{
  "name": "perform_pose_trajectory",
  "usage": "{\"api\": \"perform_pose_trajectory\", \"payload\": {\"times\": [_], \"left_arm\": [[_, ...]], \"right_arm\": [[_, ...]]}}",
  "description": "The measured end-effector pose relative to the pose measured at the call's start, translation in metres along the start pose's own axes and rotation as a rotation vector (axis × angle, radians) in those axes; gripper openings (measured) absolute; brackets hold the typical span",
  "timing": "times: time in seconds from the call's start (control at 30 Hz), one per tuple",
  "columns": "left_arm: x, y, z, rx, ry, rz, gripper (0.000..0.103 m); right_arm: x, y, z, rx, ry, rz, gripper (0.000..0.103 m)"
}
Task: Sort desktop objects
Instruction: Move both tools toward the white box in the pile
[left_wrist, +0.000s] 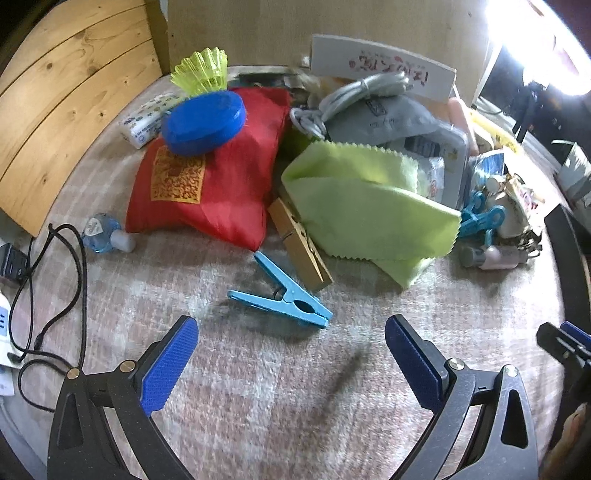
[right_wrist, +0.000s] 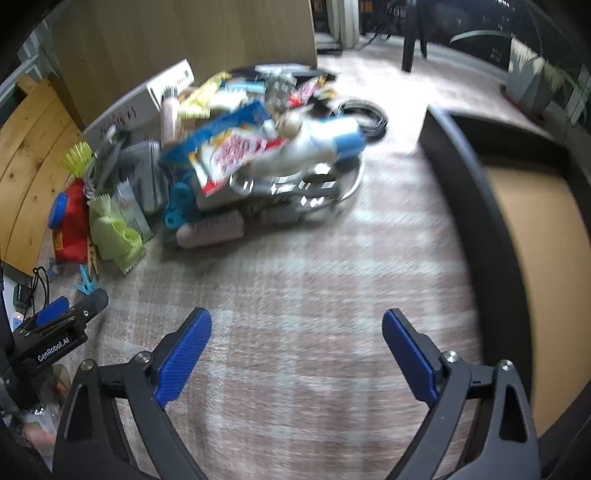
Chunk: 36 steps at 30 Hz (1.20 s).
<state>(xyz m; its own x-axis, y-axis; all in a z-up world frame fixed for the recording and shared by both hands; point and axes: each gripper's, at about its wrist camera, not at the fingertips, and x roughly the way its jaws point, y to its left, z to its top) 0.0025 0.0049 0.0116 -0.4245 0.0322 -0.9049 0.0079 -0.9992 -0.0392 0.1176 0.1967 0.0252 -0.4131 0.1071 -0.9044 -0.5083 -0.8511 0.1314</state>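
A pile of small objects lies on the checked tablecloth (left_wrist: 258, 387). My left gripper (left_wrist: 291, 343) is open and empty, just short of a light blue clothespin (left_wrist: 284, 297). Behind the clothespin lie a wooden clothespin (left_wrist: 299, 245), a green cloth (left_wrist: 369, 206), a red pouch (left_wrist: 218, 177) with a blue lid (left_wrist: 205, 122) on it, and a yellow shuttlecock (left_wrist: 201, 72). My right gripper (right_wrist: 297, 339) is open and empty over bare cloth, with the same pile (right_wrist: 236, 155) further ahead; this view is blurred.
A black-rimmed box with a cardboard floor (right_wrist: 535, 240) stands to the right of my right gripper. A black cable (left_wrist: 55, 295) and a small clear bottle (left_wrist: 105, 234) lie at the left. A wooden board (left_wrist: 66, 99) stands at the back left. More blue clips (left_wrist: 480, 219) lie at the right.
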Motion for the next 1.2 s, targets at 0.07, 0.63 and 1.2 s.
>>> {"api": "perform_pose_trajectory", "payload": {"times": [0.07, 0.63, 1.2], "left_arm": [[-0.007, -0.003, 0.001, -0.003, -0.013, 0.005, 0.101], [-0.082, -0.014, 0.076, 0.011, -0.223, 0.01, 0.099], [-0.151, -0.018, 0.18, 0.069, -0.409, 0.102, 0.099]], "right_arm": [[-0.015, -0.027, 0.004, -0.006, -0.036, 0.005, 0.089], [-0.095, 0.012, 0.054, -0.044, -0.161, 0.049, 0.072], [-0.175, 0.007, 0.17, -0.137, -0.372, -0.015, 0.07]]}}
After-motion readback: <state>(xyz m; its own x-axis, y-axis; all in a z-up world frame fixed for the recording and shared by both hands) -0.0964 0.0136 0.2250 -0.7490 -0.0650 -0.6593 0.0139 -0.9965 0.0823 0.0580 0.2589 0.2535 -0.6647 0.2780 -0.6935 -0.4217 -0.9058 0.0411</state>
